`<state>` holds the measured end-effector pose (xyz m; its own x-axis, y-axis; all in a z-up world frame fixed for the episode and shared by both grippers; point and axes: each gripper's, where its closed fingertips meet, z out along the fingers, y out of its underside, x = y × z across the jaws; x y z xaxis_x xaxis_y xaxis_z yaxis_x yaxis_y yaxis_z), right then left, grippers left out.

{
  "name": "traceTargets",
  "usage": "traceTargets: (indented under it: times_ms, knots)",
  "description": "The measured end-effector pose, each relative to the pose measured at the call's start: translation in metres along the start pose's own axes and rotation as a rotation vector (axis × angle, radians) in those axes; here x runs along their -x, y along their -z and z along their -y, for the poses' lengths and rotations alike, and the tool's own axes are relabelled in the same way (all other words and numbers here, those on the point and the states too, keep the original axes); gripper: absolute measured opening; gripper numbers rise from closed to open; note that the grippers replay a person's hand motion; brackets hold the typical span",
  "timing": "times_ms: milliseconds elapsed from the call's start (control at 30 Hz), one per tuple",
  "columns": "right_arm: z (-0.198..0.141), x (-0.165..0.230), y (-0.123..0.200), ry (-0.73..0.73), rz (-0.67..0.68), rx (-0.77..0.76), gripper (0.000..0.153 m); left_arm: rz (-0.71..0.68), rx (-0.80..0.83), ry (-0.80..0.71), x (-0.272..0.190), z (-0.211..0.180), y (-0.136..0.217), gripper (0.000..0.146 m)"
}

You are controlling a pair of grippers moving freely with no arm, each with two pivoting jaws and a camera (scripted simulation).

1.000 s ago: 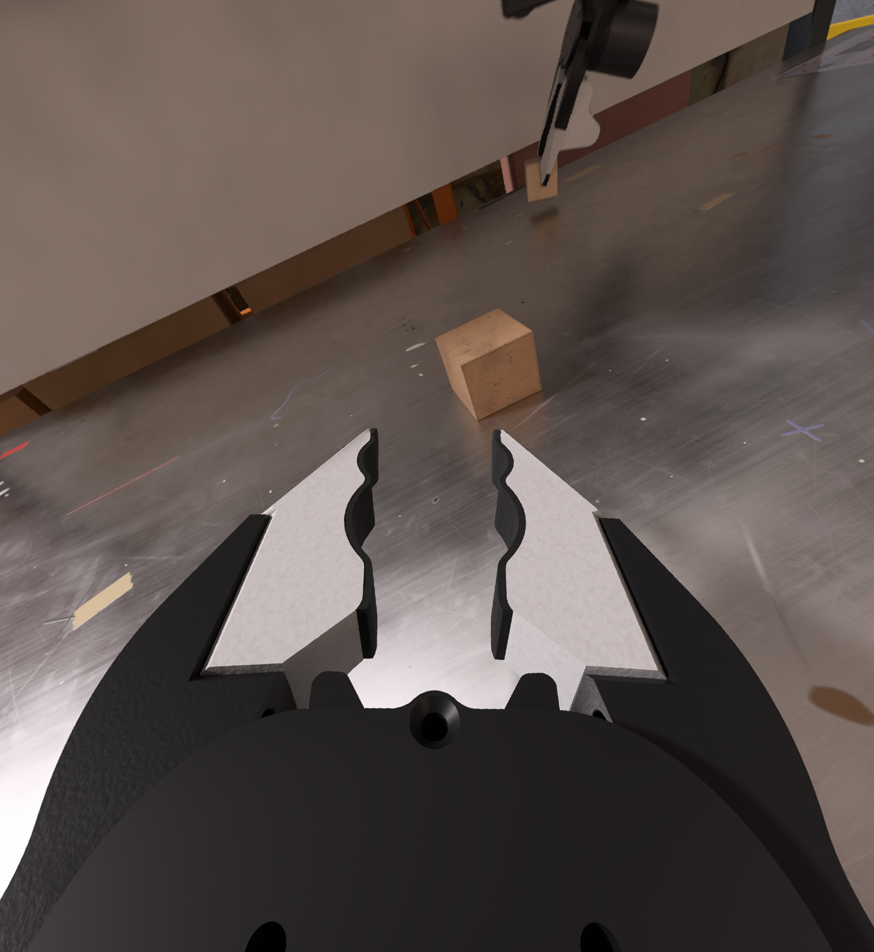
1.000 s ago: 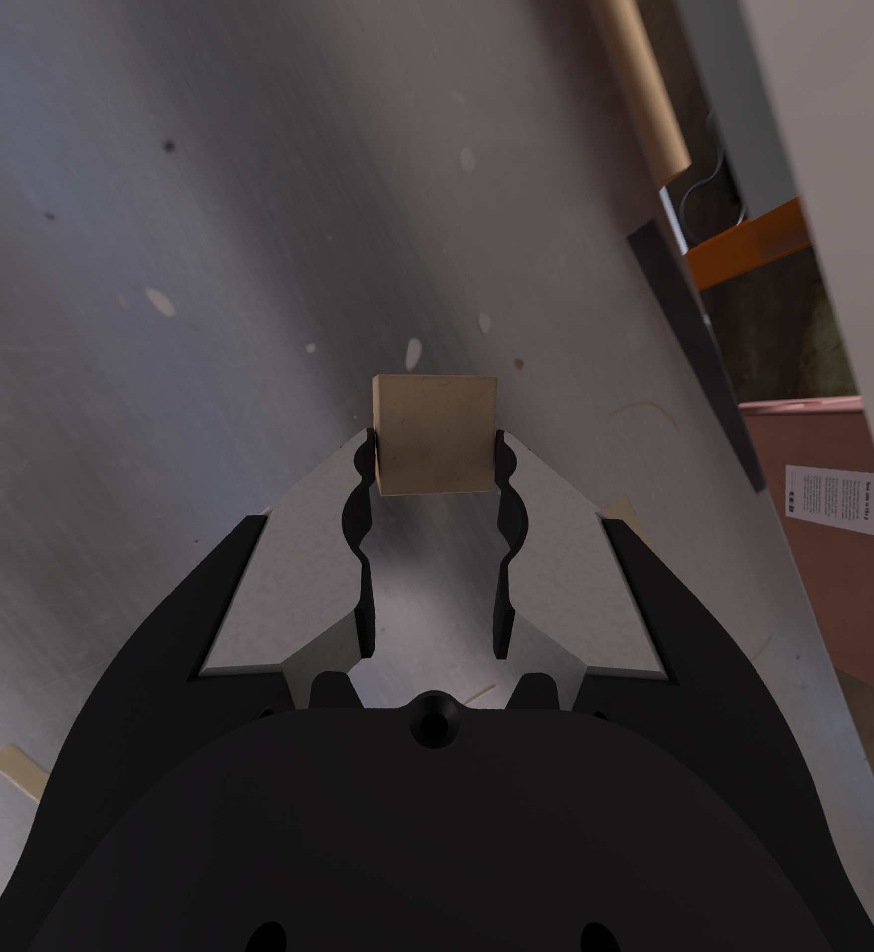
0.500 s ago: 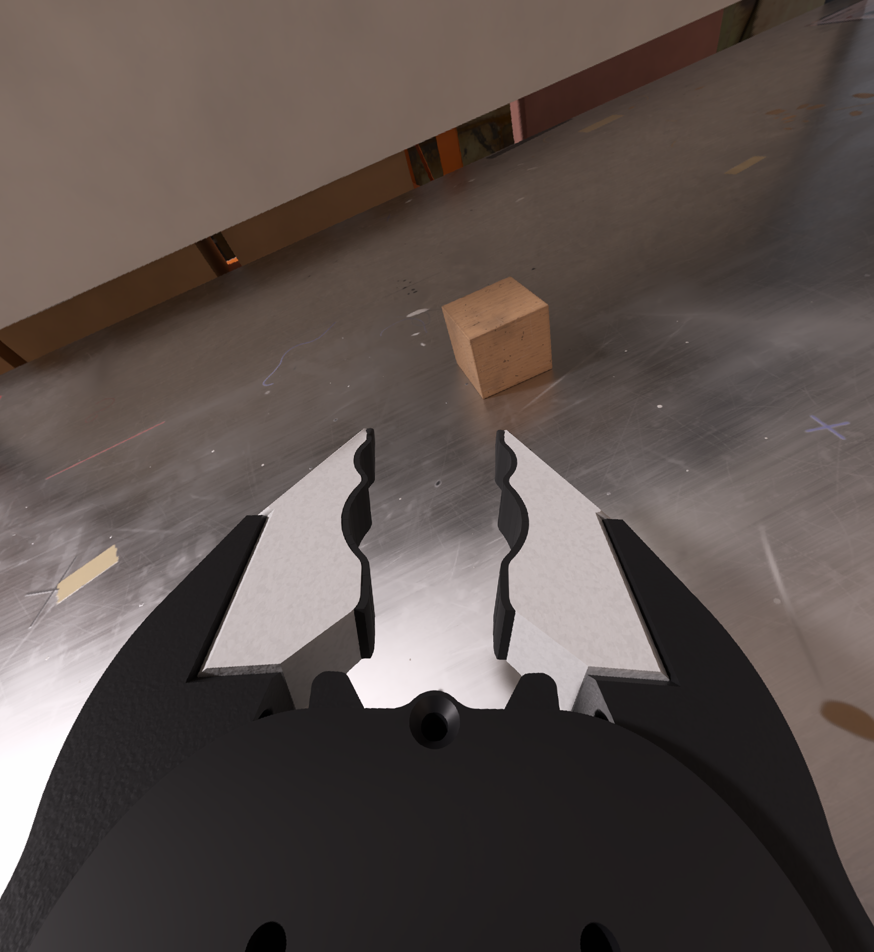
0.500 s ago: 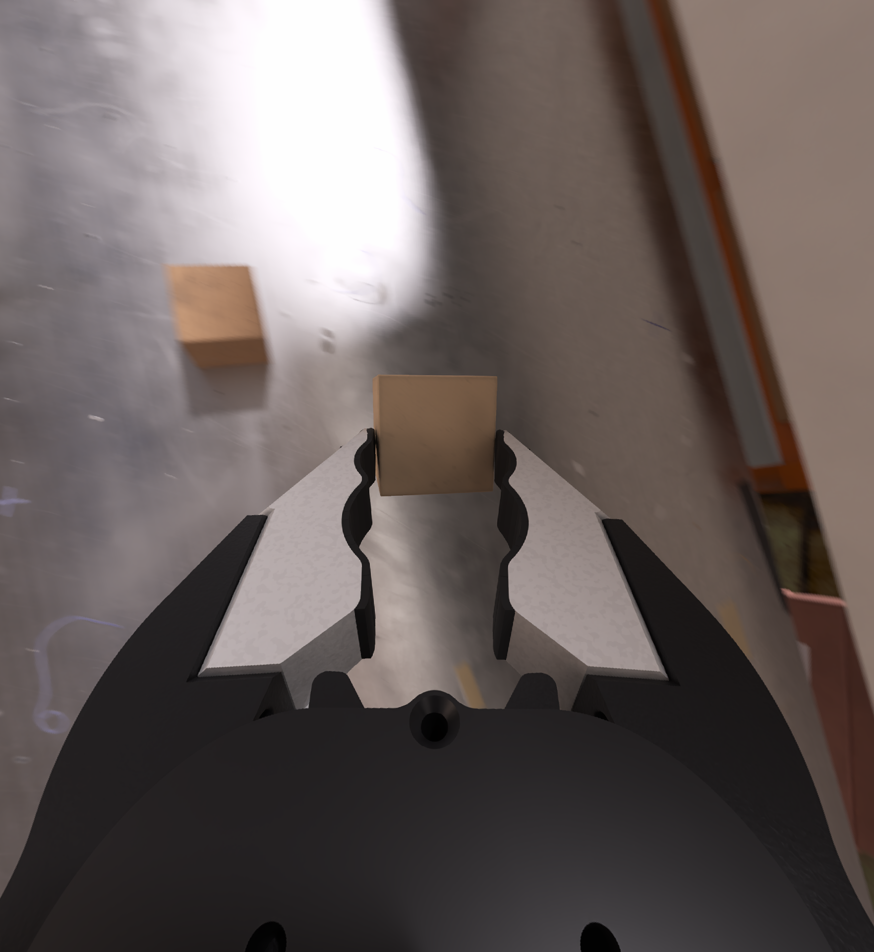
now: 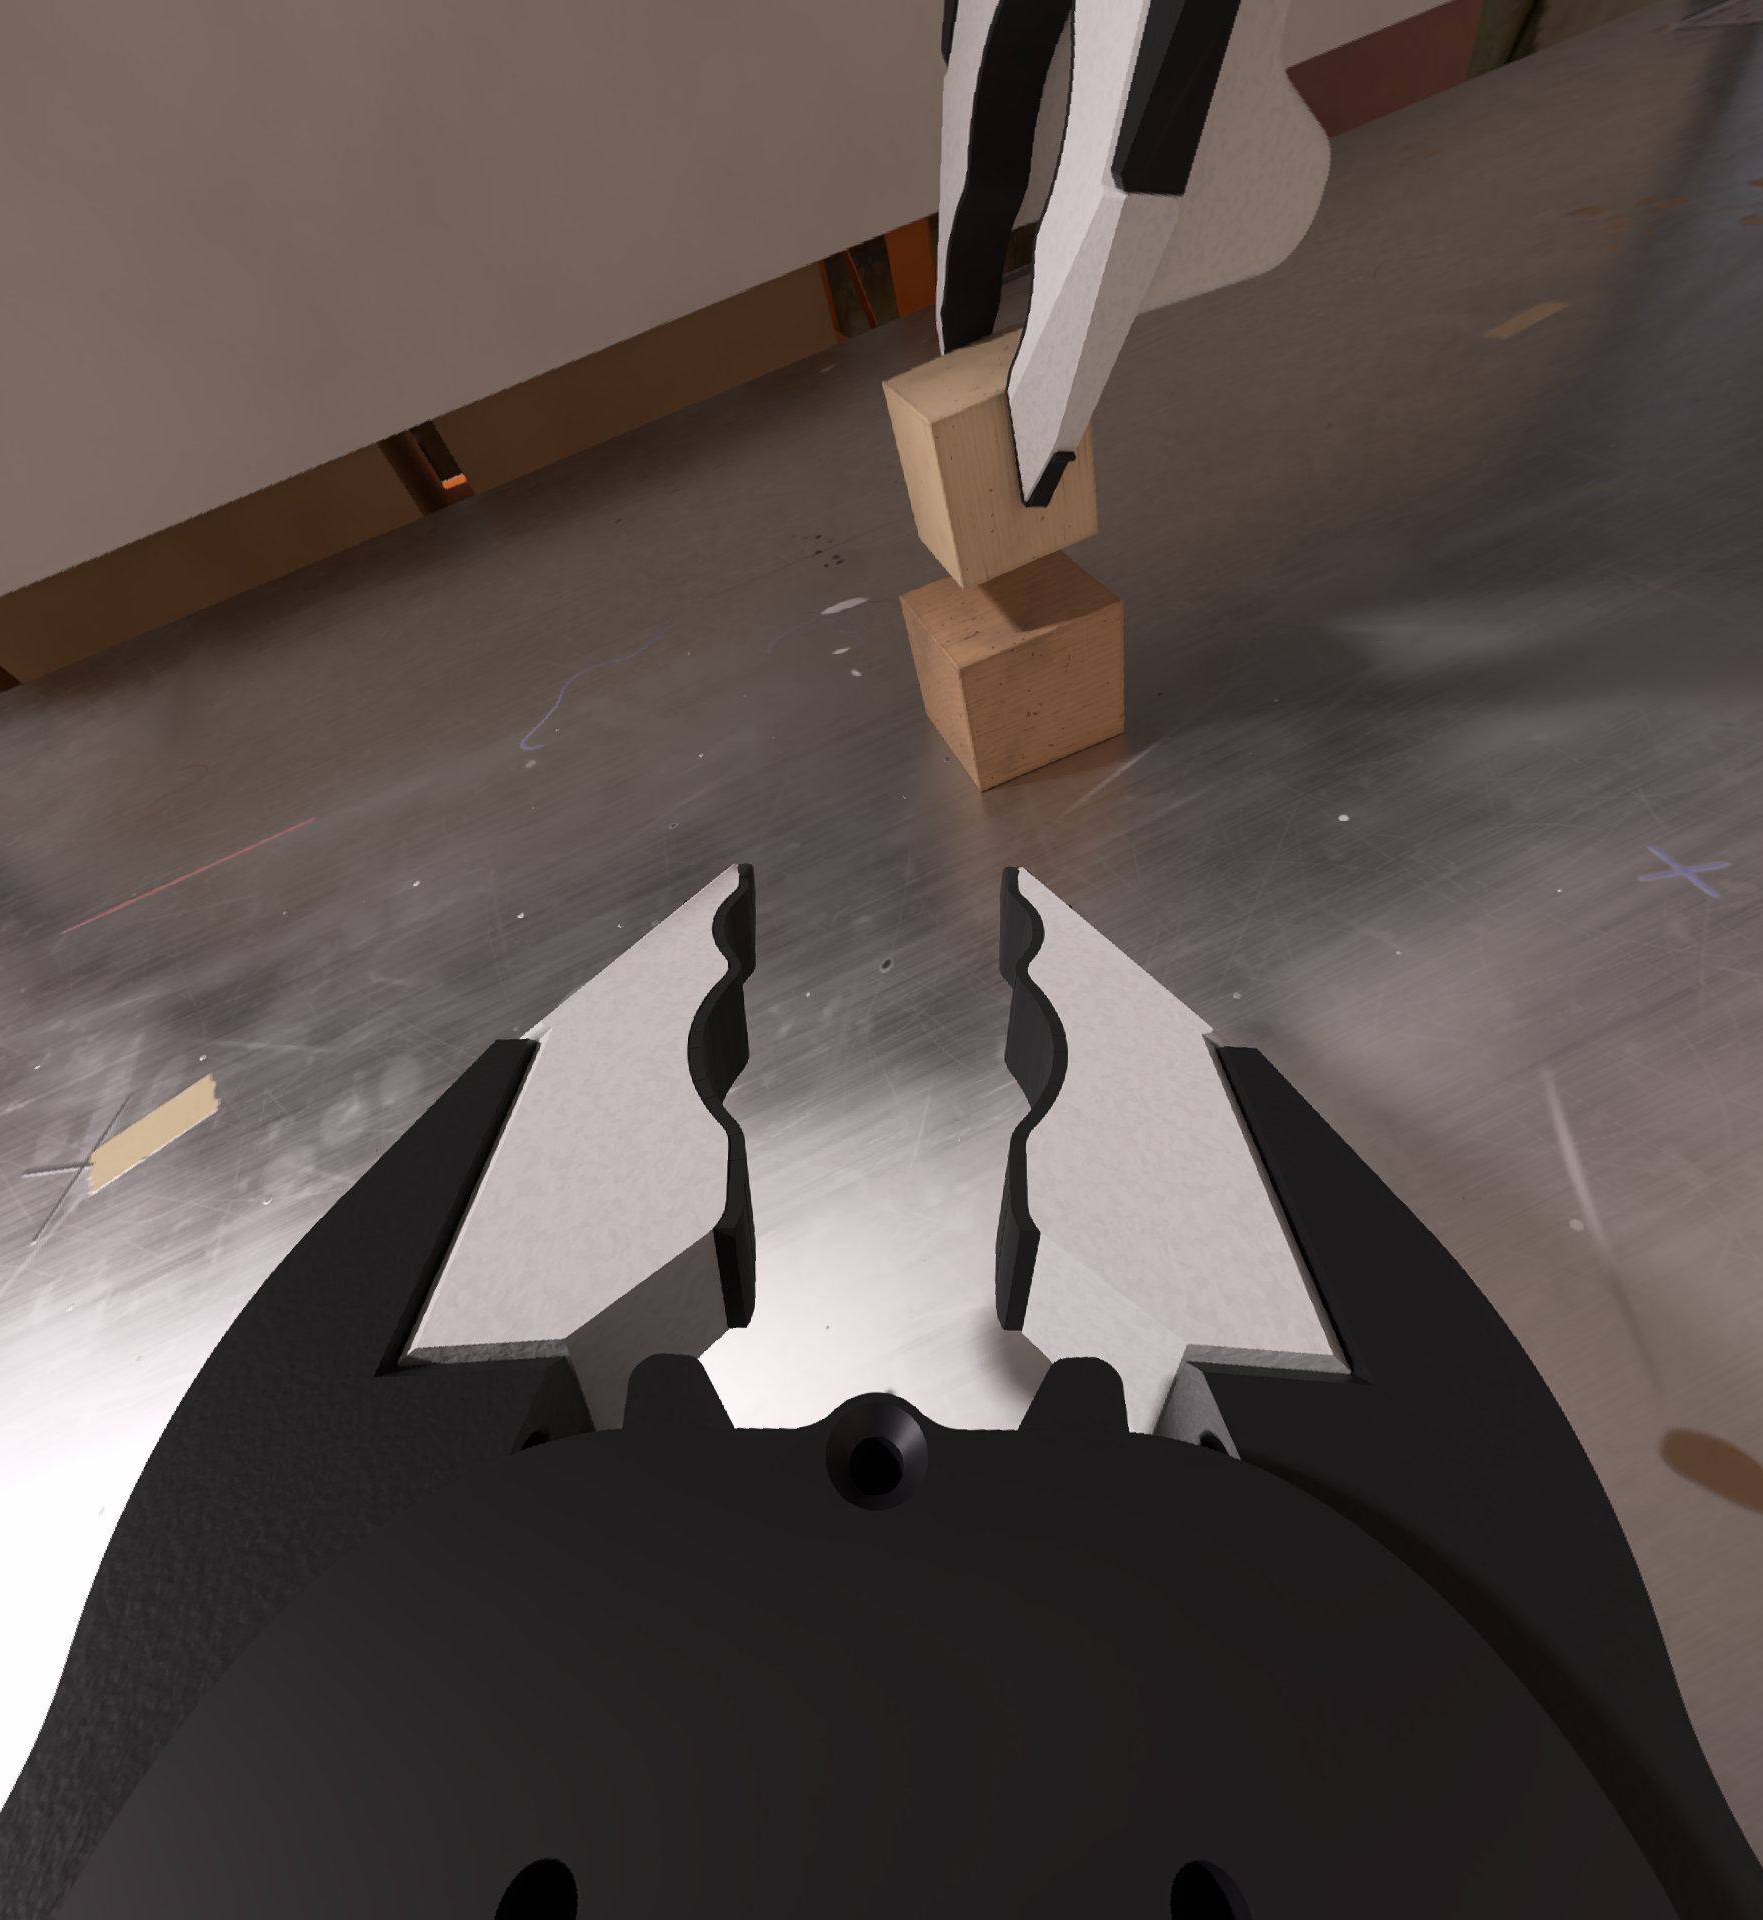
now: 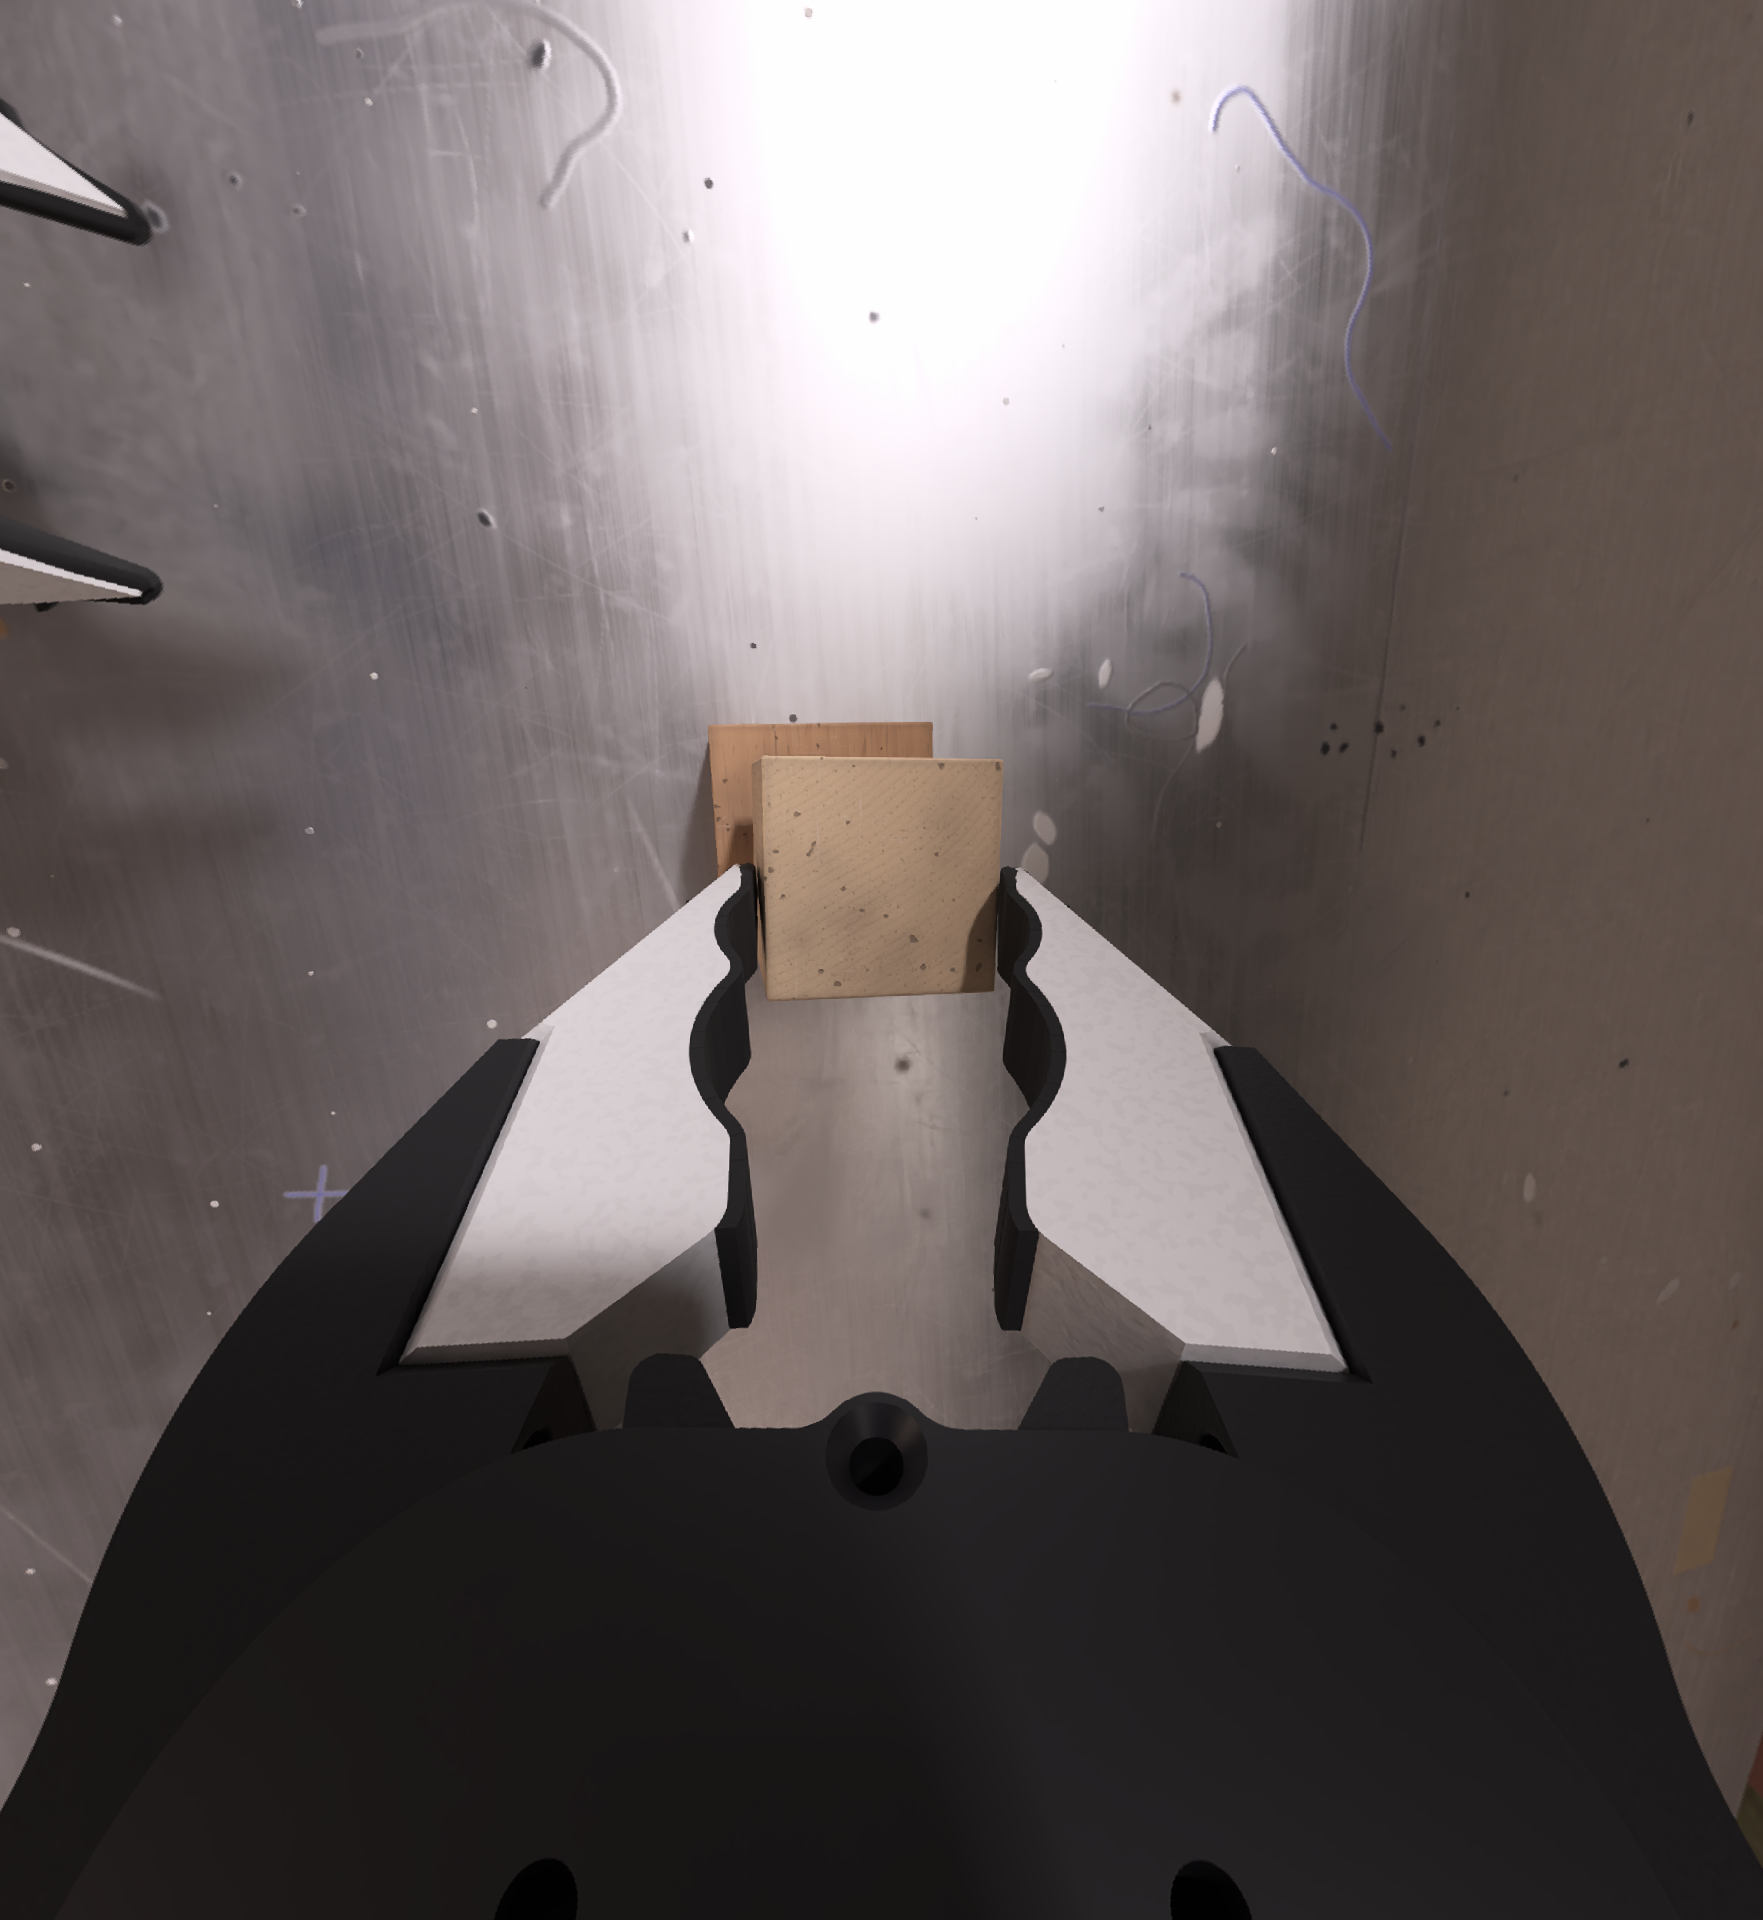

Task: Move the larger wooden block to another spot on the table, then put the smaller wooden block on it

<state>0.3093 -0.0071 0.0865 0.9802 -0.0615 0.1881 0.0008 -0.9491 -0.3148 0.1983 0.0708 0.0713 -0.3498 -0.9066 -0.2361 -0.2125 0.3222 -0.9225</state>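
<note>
**A:** Since a second ago the right gripper (image 6: 877,925) has carried the smaller pale wooden cube (image 5: 970,468) from far off at the bench edge to a spot right above the larger, darker tan wooden cube (image 5: 1022,675). What do you see from the left gripper's (image 5: 875,914) side?

**B:** The larger cube sits flat on the scratched grey metal bench (image 5: 441,935), well ahead of the left jaws. These stand parted with nothing between them, hanging back, which I'd judge leaves room for the stacking.

**A:** And the small cube?

**B:** Clamped between the right jaws, which come down from above the larger cube. It hangs tilted, its lowest corner very near the larger cube's top face, possibly touching; I cannot tell which. Its shadow falls on that face.

**A:** The right wrist view looks almost straight down. The small cube (image 6: 877,883) covers most of the larger cube (image 6: 731,790), which peeks out above and to the left of it. So they are not centred.

**B:** That offset matters. I'd say the larger cube's move is done and the placing is under way. A grip by the side faces leaves the underside free to land.

**A:** The risk, I think, is letting go while it is tilted and off-centre.
</note>
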Motion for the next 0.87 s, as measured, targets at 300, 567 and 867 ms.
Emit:
traceTargets:
  times_ms: [300, 567, 867]
  knots:
    - [-0.009, 0.003, -0.009, -0.003, -0.008, 0.032, 0.046, -0.007, -0.031, -0.011, -0.002, 0.003, 0.003, 0.047]
    - [-0.008, -0.006, 0.026, -0.057, -0.082, -0.126, 0.081, -0.009, -0.039, -0.011, -0.003, 0.004, 0.004, 0.047]
    - [-0.106, -0.031, -0.004, -0.203, -0.13, 0.02, 0.079, -0.023, -0.028, -0.022, -0.005, 0.003, 0.002, 0.047]
